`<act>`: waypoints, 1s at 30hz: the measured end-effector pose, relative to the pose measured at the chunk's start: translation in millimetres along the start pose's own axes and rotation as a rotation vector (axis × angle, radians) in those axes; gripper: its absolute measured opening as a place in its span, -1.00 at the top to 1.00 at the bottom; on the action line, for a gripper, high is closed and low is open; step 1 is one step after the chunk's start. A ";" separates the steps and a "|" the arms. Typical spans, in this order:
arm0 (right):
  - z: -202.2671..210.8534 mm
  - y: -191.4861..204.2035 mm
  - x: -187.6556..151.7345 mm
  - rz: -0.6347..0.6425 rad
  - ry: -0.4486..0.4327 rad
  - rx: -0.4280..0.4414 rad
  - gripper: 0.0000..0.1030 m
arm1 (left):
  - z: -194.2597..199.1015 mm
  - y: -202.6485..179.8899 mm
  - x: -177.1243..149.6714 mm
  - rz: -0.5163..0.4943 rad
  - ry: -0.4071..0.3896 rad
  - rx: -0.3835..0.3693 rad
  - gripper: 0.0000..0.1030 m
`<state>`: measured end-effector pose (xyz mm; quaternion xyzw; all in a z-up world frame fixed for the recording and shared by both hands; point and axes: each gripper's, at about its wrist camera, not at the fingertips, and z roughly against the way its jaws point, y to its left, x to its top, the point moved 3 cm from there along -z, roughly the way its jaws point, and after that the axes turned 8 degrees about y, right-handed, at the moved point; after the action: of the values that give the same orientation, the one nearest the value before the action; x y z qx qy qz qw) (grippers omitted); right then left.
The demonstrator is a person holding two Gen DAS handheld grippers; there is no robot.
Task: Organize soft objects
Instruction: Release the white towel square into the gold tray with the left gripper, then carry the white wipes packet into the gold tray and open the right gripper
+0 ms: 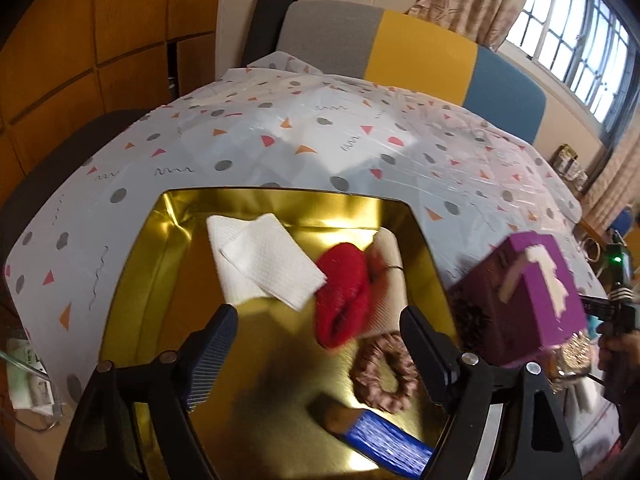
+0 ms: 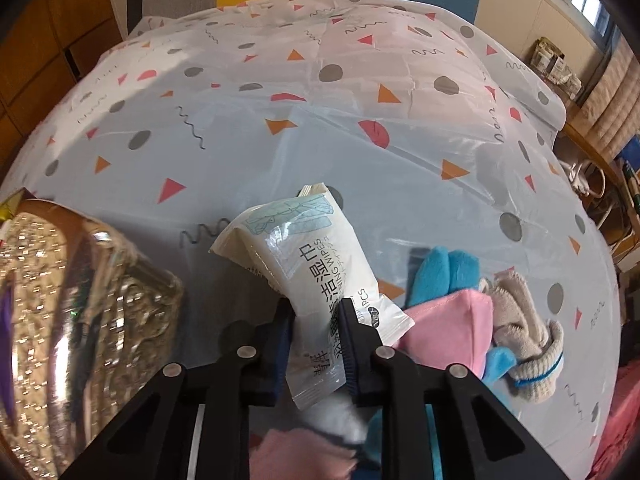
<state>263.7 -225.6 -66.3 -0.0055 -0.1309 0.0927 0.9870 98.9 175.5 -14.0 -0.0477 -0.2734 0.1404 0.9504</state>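
My left gripper hangs open over a gold tray, with nothing between its fingers. In the tray lie a folded white paper towel, a red knit piece, a beige cloth, a brown scrunchie and a blue-patterned item. My right gripper is shut on a white wet-wipes packet, which sticks out tilted beyond the fingertips. To its right lies a pile with a blue plush piece, a pink cloth and a beige sock.
A purple box with a beige strip on top stands just right of the tray. A glittery gold box fills the lower left of the right wrist view. The patterned tablecloth stretches back to a grey, yellow and blue chair back.
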 end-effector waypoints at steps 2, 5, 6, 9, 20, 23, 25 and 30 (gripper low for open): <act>3.5 0.3 -3.9 -0.012 -0.001 0.017 0.59 | 3.8 -5.3 -2.3 -0.010 -0.003 -0.011 -0.62; -0.3 9.3 -13.0 0.046 0.039 0.017 0.57 | 9.2 -13.5 -5.7 -0.034 -0.006 -0.027 -0.62; -1.1 11.2 -14.7 0.058 0.036 0.001 0.53 | 10.6 -15.0 -6.7 -0.037 -0.005 -0.031 -0.62; -1.0 10.6 -14.5 0.055 0.042 0.050 0.26 | 14.4 -16.0 -9.6 -0.040 -0.001 -0.038 -0.62; -8.4 15.6 6.7 0.221 0.083 -0.014 -0.36 | 12.5 -9.7 -9.3 -0.005 0.004 -0.011 -0.62; -21.2 16.4 12.0 0.228 0.101 -0.028 -0.29 | 10.1 -7.6 -9.1 -0.006 0.007 0.002 -0.62; -24.1 14.7 13.7 0.190 0.085 -0.004 -0.13 | 9.0 -6.5 -9.0 -0.005 0.008 0.006 -0.62; -16.9 5.2 17.0 0.101 0.061 -0.010 0.06 | 10.4 -7.4 -10.2 -0.020 -0.003 0.014 -0.62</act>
<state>283.2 -217.2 -78.5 -0.0200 -0.1006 0.1416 0.9846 86.9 165.6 -9.1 -0.0381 -0.2744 0.1328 0.9516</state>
